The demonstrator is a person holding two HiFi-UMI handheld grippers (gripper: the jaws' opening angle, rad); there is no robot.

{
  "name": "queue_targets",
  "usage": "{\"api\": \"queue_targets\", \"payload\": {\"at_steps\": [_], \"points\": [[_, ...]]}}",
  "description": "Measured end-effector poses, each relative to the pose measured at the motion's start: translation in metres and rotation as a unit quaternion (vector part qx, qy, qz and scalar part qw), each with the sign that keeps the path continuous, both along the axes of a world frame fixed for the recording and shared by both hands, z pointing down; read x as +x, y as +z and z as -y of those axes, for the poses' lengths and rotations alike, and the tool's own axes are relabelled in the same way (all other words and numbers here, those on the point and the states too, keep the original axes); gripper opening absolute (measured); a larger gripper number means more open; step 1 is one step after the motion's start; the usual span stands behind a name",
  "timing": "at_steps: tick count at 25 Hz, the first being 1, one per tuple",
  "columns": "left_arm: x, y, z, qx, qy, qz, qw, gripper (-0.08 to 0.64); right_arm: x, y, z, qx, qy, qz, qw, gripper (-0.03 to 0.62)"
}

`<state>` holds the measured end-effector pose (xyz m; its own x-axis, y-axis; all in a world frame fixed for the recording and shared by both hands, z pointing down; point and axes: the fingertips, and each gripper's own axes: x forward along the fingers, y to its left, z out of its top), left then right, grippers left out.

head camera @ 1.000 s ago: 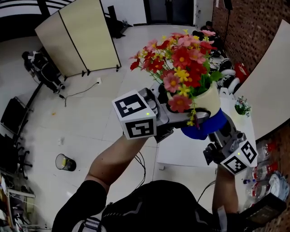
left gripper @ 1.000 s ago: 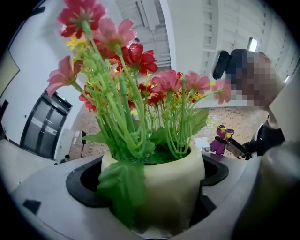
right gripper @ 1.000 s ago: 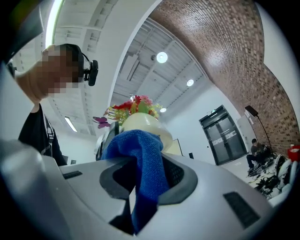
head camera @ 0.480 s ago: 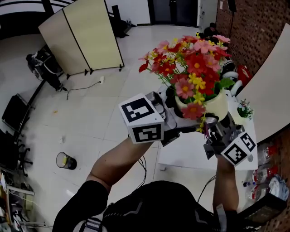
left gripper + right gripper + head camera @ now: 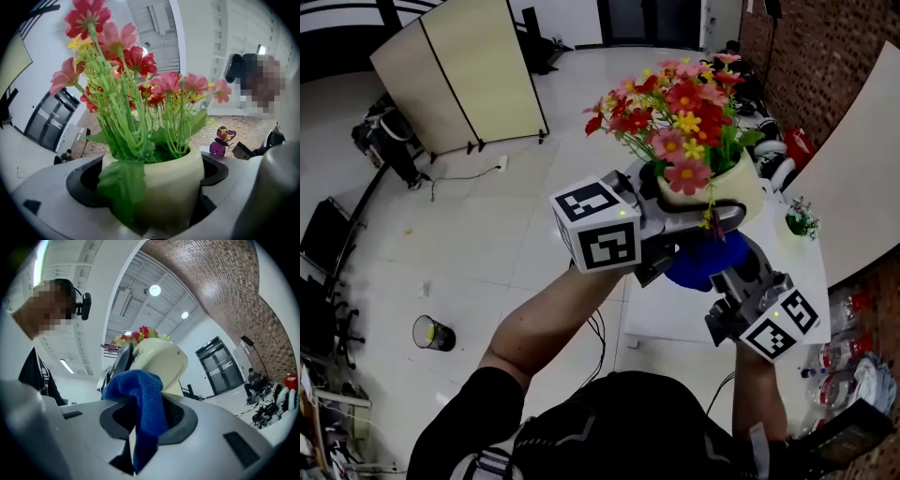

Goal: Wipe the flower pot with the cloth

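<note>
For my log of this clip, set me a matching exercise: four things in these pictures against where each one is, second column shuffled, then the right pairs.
Things:
1. flower pot
2. cloth
3. bin
4. folding screen

Places:
A. on the floor, head view's lower left
B. clamped in the right tool
C. standing on the floor, head view's upper left
D. gripped by the left tool

Pairs: 1-D, 2-B, 3-A, 4-C

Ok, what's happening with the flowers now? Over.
Left gripper shut on flower pot. Right gripper shut on blue cloth, under the pot. Nothing blocking.
</note>
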<state>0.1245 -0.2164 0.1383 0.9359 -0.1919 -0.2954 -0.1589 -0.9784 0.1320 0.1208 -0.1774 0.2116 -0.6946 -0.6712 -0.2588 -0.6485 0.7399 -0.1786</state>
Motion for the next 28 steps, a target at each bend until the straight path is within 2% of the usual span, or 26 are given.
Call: {"api": "queue_targets", "payload": {"at_steps": [4,7,13,17,21,28], "points": [[-0.002,-0.007,-0.017,-0.003,0.024,-0.009,0.9997,0.563,-0.009,-0.002,0.015,-0.008,0.005,-0.015,1.000,0.091],[-0.003,-0.010,-0.029,0.005,0.037,-0.008,0.9993,0.563,-0.012,0.000,0.030,-0.022,0.006,-0.010,1.000,0.091],[-0.004,-0.012,-0.029,0.016,0.024,-0.006,0.9996,0.563,-0.006,0.001,0.044,-0.034,0.000,0.007,0.999,0.091],[-0.009,-0.007,-0.011,0.008,-0.002,-0.009,0.9999,0.563,0.002,0.005,0.023,-0.031,-0.005,0.020,0.999,0.091],[-0.023,-0.008,0.012,0.003,-0.024,-0.011,0.9997,0.563,-0.011,0.010,0.005,-0.032,-0.012,0.032,0.999,0.091],[-0.007,-0.007,-0.008,-0.002,0.003,-0.014,0.9999,0.565,-0.020,0.003,0.002,-0.025,-0.025,0.029,0.999,0.091]]}}
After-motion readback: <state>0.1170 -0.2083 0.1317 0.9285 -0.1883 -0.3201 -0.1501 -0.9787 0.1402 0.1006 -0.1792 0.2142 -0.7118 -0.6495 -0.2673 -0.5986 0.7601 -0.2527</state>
